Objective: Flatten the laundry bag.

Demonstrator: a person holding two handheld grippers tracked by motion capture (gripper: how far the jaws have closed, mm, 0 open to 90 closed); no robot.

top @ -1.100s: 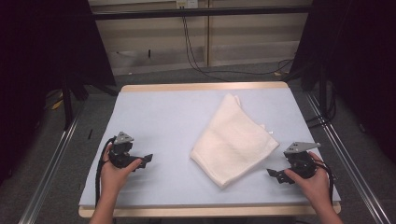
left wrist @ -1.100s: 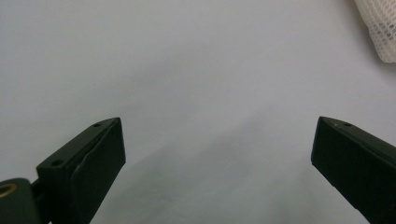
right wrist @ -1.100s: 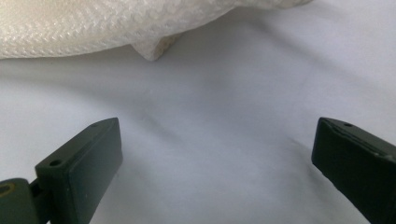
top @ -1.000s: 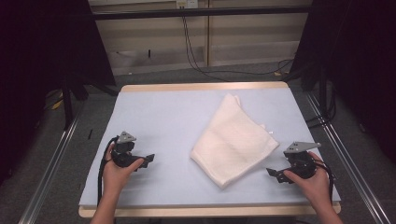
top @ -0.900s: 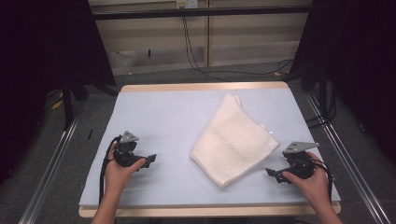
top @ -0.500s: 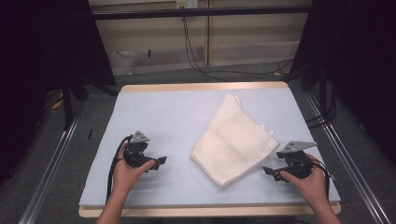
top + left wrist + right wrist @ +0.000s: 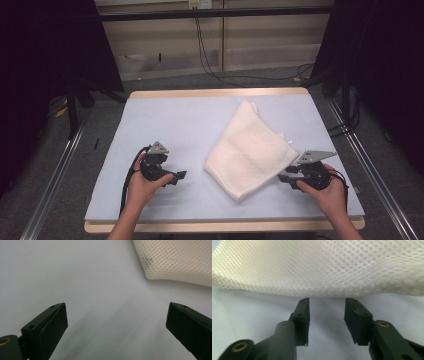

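Note:
A folded cream mesh cloth [image 7: 250,152] lies slantwise on the pale table [image 7: 165,125], right of the middle. My left gripper [image 7: 181,176] rests low on the table to the cloth's left, a short gap away and pointing at it. Its jaws stand wide open [image 7: 117,310] over bare table, with the cloth's corner [image 7: 175,260] ahead at the upper right. My right gripper [image 7: 285,174] sits at the cloth's right corner. Its jaws [image 7: 327,302] have just been closing and now stand narrow, with nothing between them. The cloth's edge [image 7: 319,267] lies just beyond its tips.
Bare pale surface lies left of and behind the cloth. The table has a wooden rim [image 7: 220,92] at the back. Metal rails [image 7: 50,200] run along both sides on the floor. Cables [image 7: 240,75] trail over the carpet behind.
My left hand has carried its gripper to the right, closer to the cloth. My right hand has stayed almost in place at the cloth's right corner.

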